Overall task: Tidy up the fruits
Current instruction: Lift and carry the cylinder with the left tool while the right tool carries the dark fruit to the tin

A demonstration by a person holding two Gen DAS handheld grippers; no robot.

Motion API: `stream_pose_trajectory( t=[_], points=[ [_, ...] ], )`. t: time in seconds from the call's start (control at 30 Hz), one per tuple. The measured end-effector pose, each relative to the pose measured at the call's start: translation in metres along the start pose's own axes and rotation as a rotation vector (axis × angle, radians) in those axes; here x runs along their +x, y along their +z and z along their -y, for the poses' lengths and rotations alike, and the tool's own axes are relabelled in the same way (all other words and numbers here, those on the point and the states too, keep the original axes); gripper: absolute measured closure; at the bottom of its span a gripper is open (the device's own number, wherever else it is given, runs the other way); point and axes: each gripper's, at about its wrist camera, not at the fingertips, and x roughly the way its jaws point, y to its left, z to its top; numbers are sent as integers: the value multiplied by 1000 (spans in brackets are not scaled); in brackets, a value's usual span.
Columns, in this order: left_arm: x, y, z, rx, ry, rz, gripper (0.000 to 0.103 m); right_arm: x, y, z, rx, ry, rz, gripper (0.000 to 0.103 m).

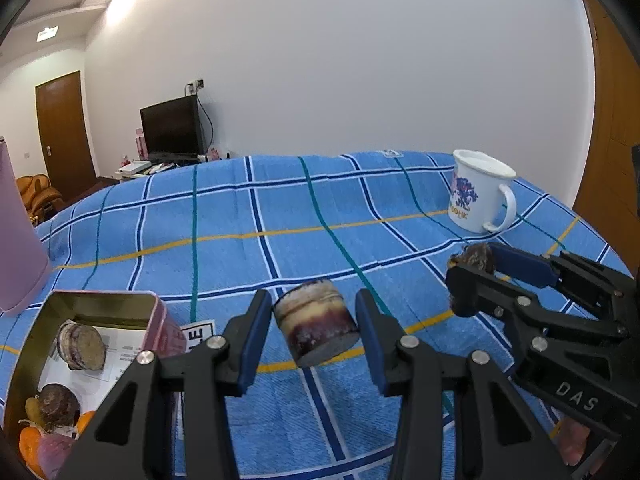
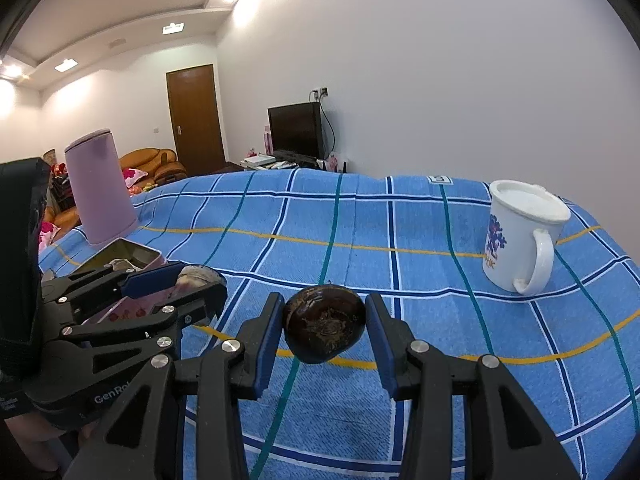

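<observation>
Looking along our left gripper (image 1: 316, 330) first, we find its blue-padded jaws pinching a short cylindrical chunk of purple-and-cream banded fruit (image 1: 317, 325), held clear above the blue checked cloth (image 1: 224, 216) that covers the table. The chunk's axis tilts up and away from us, its flat dark cut face turned down toward the camera and its paler end pointing at the far wall. At lower left sits an open rectangular tin with pink outer walls and a gold inside (image 1: 154, 318). In it we make out a printed paper lining, a banded purple slice (image 1: 81, 345), a dark brown round fruit (image 1: 59, 405) and orange pieces (image 1: 29, 442), the last cut off by the frame edge. A pale pink cylindrical container (image 1: 18, 240) is cropped at the left. A white mug with a blue print (image 1: 478, 192) stands far right. Our right gripper (image 1: 472, 266) enters from the right, closed around something dark that its fingers mostly hide.

From the right wrist, we see the right gripper (image 2: 325, 330) clamping a dark brown, glossy, rounded fruit (image 2: 325, 325) above the cloth (image 2: 400, 224); its long axis lies sideways between the pads. The left gripper (image 2: 196, 280) comes in from the left, gripping the banded chunk (image 2: 195, 275), of which only a pale end shows. Behind it, the tin (image 2: 136, 251) is largely hidden, its contents hard to read. The pink container (image 2: 100, 196) stands upright beyond, and the mug (image 2: 520, 236) at right holds something white.
</observation>
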Motion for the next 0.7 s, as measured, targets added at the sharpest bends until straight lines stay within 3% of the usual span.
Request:
stream_pose_trajectory(
  t=[0.7],
  points=[
    [-24, -3, 5, 18, 41, 114, 58, -18, -3, -5, -24, -9, 95, 59]
  ],
)
